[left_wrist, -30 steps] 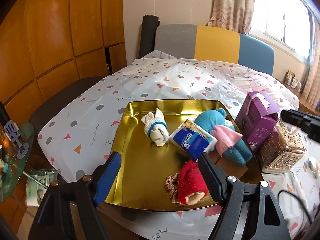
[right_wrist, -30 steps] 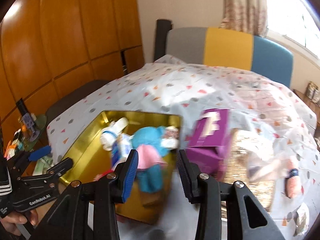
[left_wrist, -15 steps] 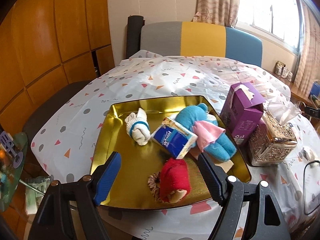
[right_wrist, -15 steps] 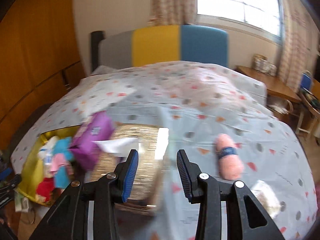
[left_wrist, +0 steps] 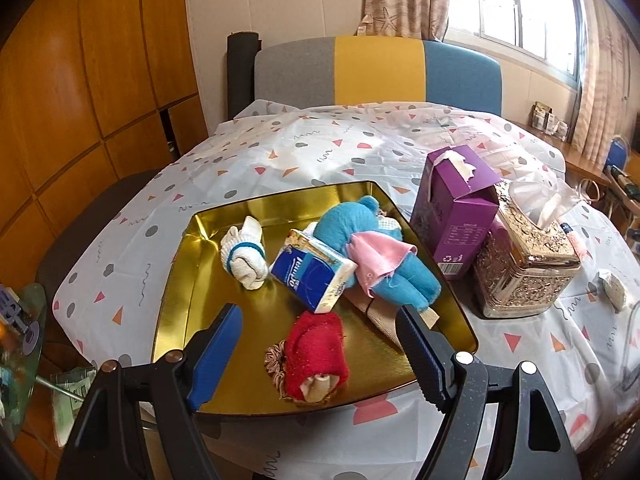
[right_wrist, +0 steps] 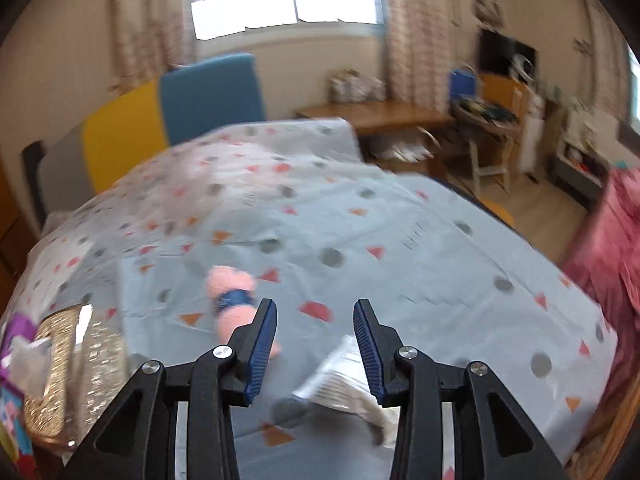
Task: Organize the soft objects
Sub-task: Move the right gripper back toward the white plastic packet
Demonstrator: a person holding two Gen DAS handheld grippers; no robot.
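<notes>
A gold tray [left_wrist: 184,280] holds a white rolled sock [left_wrist: 245,254], a blue tissue pack [left_wrist: 312,276], a blue plush toy with a pink skirt [left_wrist: 368,248] and a red rolled sock [left_wrist: 318,356]. My left gripper [left_wrist: 320,344] hovers open over the tray's near edge, nothing between its fingers. In the blurred right wrist view a pink rolled sock with a blue band [right_wrist: 232,300] lies on the tablecloth, just left of my right gripper [right_wrist: 316,320], which stands open and empty. A silvery packet [right_wrist: 344,376] lies below its fingertips.
A purple tissue box [left_wrist: 456,208] and an ornate gold tissue box [left_wrist: 524,264] stand right of the tray. The dotted tablecloth [right_wrist: 400,240] covers the table; its edge falls off at right. A chair [left_wrist: 376,76] stands behind; a glass side table [left_wrist: 20,340] at left.
My right gripper has swung right, away from the tray and past the tissue boxes, so the pink sock now sits beside it. The left gripper drifted slightly, staying open over the tray.
</notes>
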